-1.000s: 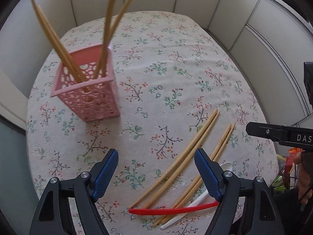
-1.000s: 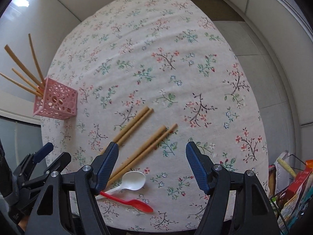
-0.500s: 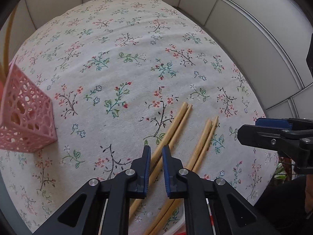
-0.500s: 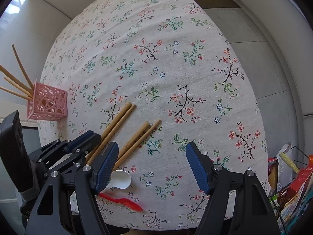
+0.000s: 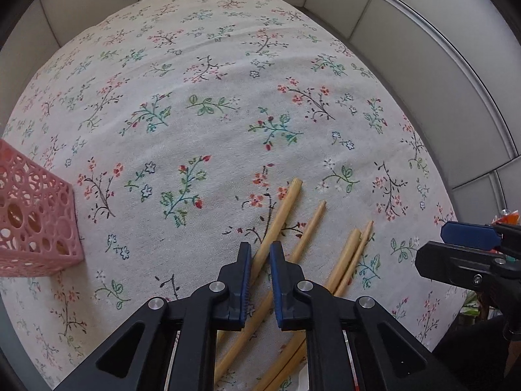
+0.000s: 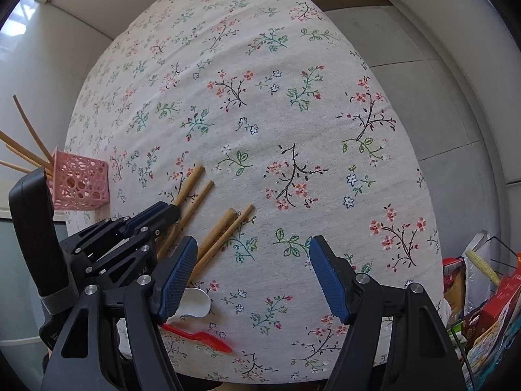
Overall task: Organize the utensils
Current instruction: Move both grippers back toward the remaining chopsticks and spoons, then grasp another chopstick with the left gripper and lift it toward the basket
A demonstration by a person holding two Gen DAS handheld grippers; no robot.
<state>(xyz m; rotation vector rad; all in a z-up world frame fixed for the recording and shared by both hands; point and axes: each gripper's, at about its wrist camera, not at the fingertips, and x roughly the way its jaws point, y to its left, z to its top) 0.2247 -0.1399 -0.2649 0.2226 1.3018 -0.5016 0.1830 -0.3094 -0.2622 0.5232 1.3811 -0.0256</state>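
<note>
Four loose wooden chopsticks lie on the floral tablecloth (image 5: 202, 104). My left gripper (image 5: 260, 247) points steeply down with its jaws closed to a narrow gap on the leftmost chopstick (image 5: 283, 207), which angles away from its neighbour (image 5: 309, 224). The other pair (image 5: 351, 251) lies just to the right. In the right wrist view the left gripper (image 6: 169, 210) sits on that same chopstick (image 6: 192, 179). My right gripper (image 6: 253, 244) hovers open and empty over the cloth, right of the pair (image 6: 224, 228). A white spoon (image 6: 195, 303) and a red spoon (image 6: 202, 335) lie near the table's front edge. The pink basket (image 6: 81, 179) holds several chopsticks (image 6: 26, 130).
The pink basket (image 5: 32, 221) stands at the table's left edge. Grey wall panels (image 5: 439, 65) curve round the far and right sides. Boxes and bags (image 6: 488, 309) sit on the floor off the right corner. The right gripper's fingers (image 5: 469, 232) are close to the chopstick pair's right.
My left gripper moved from beside the basket down to the loose chopsticks, and its jaws went from wide open to closed on the leftmost one. That stick now splays from its neighbour. The right gripper barely shifted.
</note>
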